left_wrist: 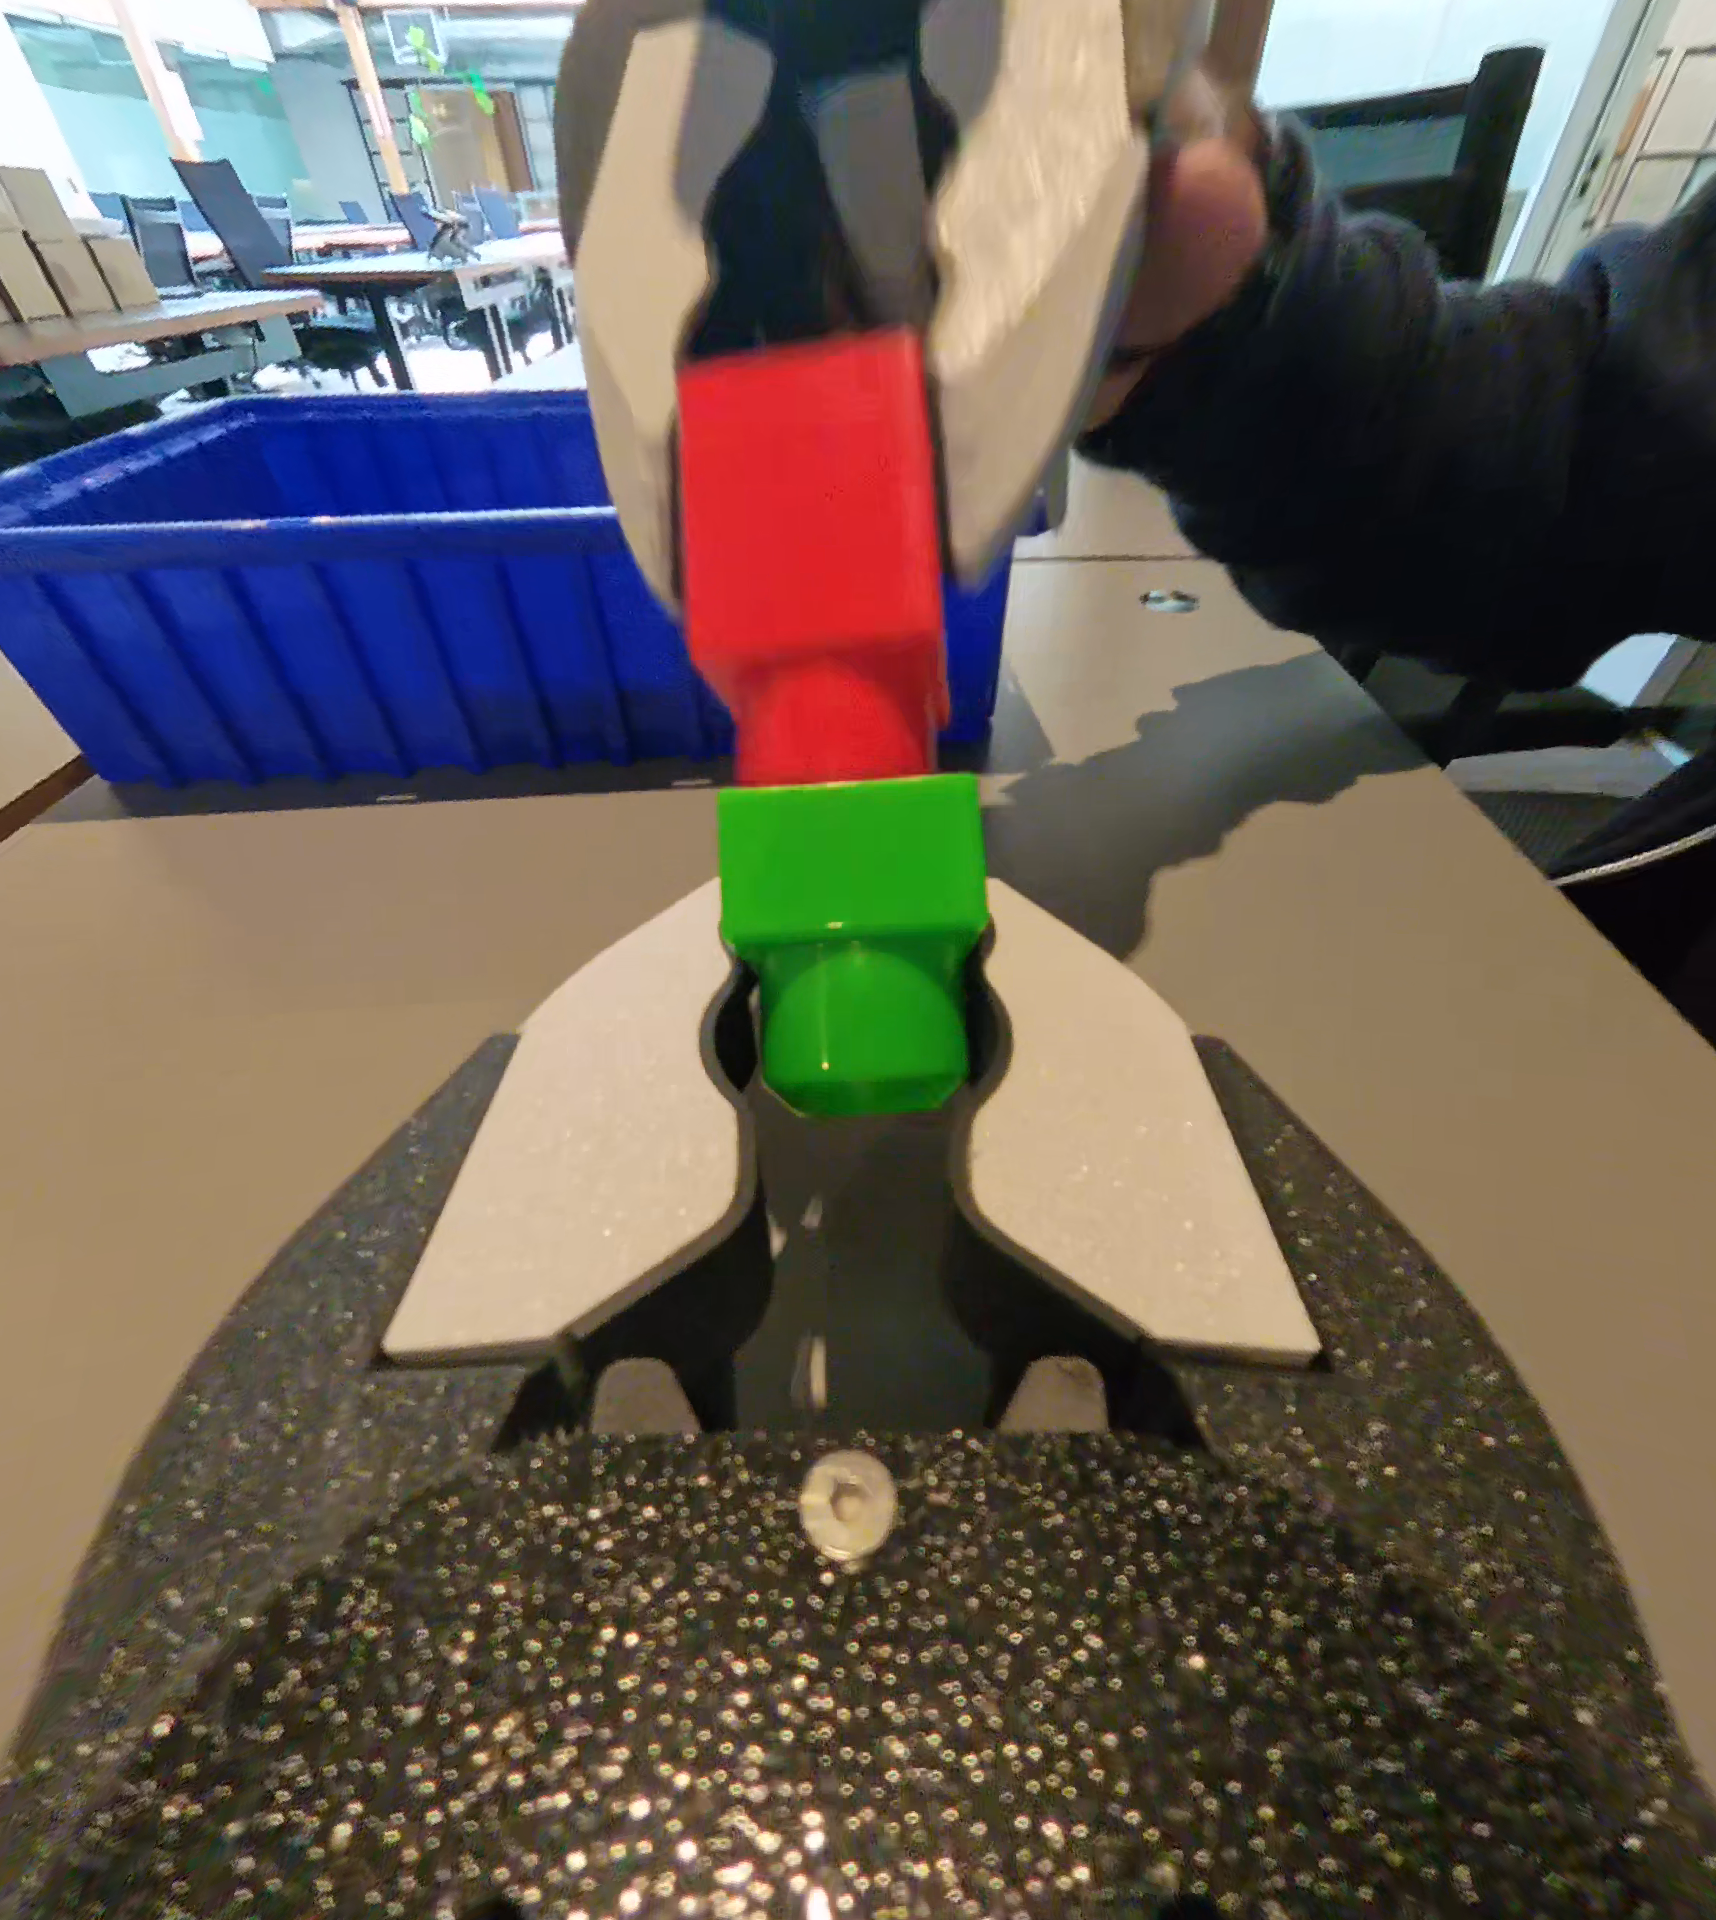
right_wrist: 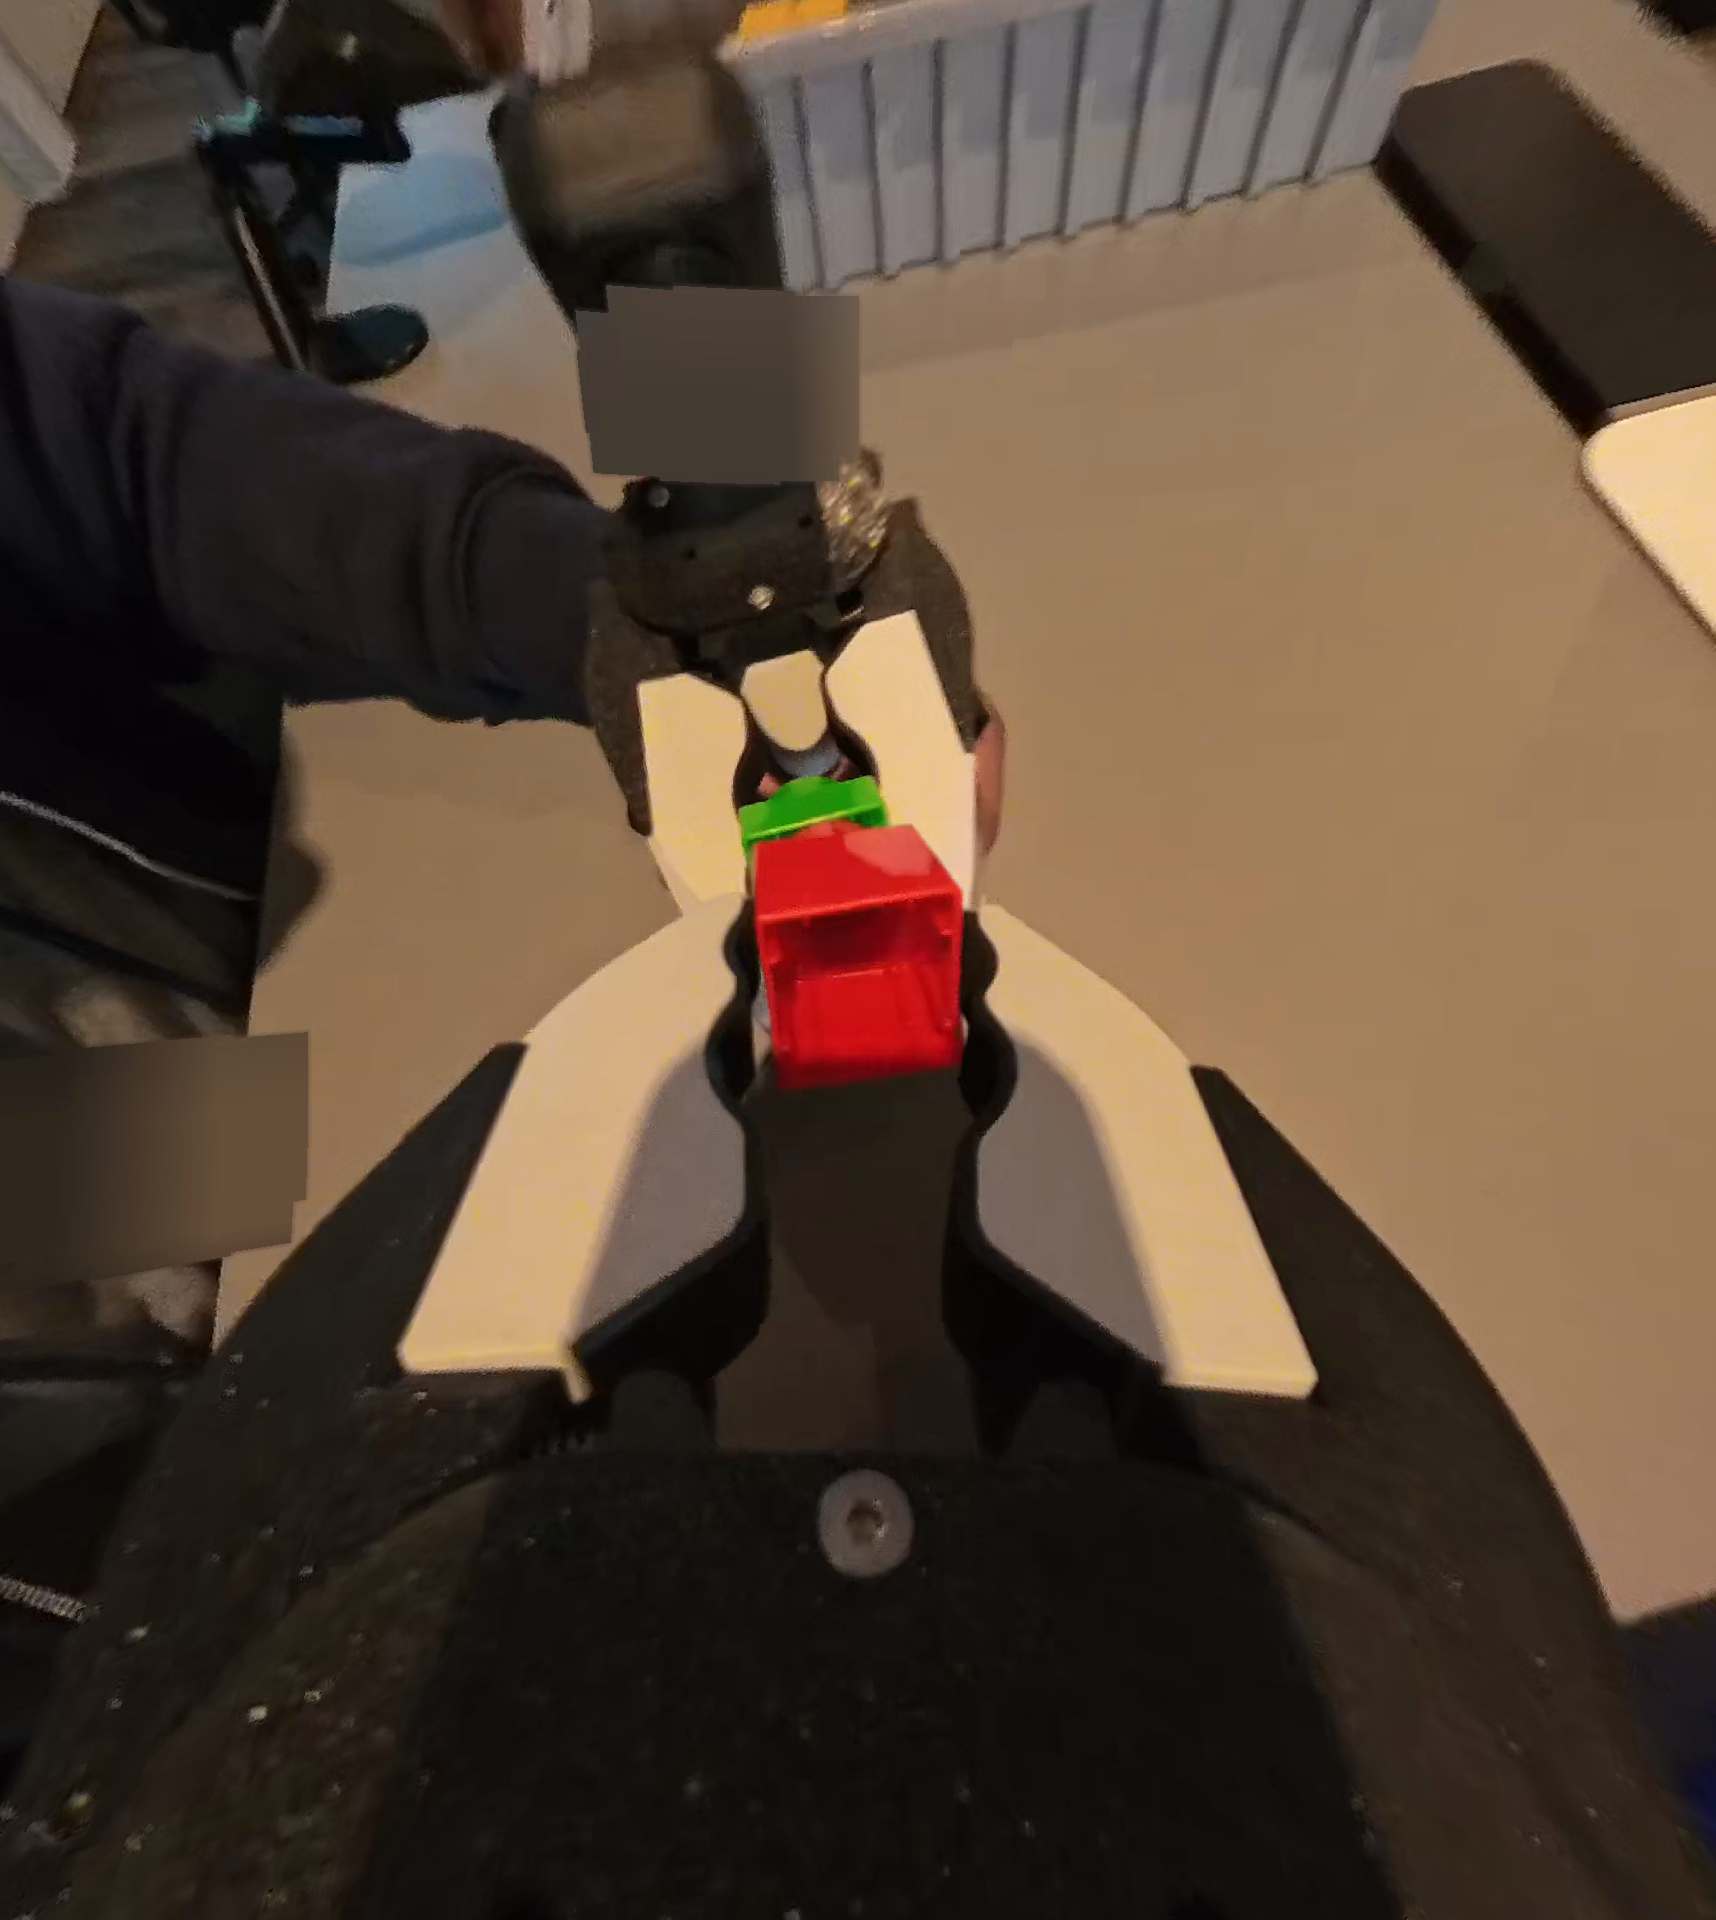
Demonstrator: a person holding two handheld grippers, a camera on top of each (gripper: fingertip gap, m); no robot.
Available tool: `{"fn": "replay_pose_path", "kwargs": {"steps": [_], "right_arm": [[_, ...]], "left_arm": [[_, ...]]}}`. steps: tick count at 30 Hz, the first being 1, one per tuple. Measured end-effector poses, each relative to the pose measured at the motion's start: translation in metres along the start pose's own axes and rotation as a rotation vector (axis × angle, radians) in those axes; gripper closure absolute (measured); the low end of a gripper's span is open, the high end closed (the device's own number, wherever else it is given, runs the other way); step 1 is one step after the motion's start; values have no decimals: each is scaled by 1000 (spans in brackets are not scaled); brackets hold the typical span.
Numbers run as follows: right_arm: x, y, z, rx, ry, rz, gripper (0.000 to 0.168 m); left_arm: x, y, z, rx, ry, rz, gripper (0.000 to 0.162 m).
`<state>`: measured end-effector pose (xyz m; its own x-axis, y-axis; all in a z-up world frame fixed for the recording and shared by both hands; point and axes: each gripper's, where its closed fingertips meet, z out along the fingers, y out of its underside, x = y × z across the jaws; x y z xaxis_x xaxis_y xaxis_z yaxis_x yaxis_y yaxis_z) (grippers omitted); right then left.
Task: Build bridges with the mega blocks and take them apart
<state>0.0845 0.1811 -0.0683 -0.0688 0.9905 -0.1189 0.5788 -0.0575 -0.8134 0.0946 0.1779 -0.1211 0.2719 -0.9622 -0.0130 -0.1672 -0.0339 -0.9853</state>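
My left gripper [left_wrist: 854,914] is shut on a green block [left_wrist: 849,868], its round stud pointing back at the camera. My right gripper [left_wrist: 812,488] comes in from above, shut on a red block [left_wrist: 807,499]. The red block's stud [left_wrist: 828,727] meets the far face of the green block. In the right wrist view my right gripper [right_wrist: 859,935] holds the red block [right_wrist: 859,971] with its hollow underside facing the camera. The green block [right_wrist: 807,810] sits just beyond it in the left gripper [right_wrist: 812,821]. Both blocks are held above the grey table [left_wrist: 210,987].
A blue ribbed bin [left_wrist: 314,603] stands at the table's far edge, behind the blocks. A person's dark sleeve [left_wrist: 1405,416] reaches in from the right. A grey ribbed bin [right_wrist: 1062,135] and a black slab [right_wrist: 1581,239] lie at the far side in the right wrist view. Spacing between my two grippers at the tips: around 5 cm.
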Motion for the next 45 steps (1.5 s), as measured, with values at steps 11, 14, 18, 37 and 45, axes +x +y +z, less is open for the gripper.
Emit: {"fn": "replay_pose_path", "kwargs": {"steps": [11, 14, 18, 37, 45], "right_arm": [[149, 127, -216, -333, 813, 330, 130], [155, 182, -217, -482, 756, 462, 129], [160, 212, -212, -605, 781, 482, 110], [-3, 34, 22, -238, 151, -149, 108], [2, -8, 1, 84, 421, -592, 125]], "left_arm": [[-1, 4, 1, -30, -15, 26, 126], [0, 5, 2, -41, -15, 36, 126], [-2, 3, 1, -28, -24, 28, 126], [10, -49, -14, 307, 43, -85, 126], [-19, -72, -40, 605, 103, -549, 126]]}}
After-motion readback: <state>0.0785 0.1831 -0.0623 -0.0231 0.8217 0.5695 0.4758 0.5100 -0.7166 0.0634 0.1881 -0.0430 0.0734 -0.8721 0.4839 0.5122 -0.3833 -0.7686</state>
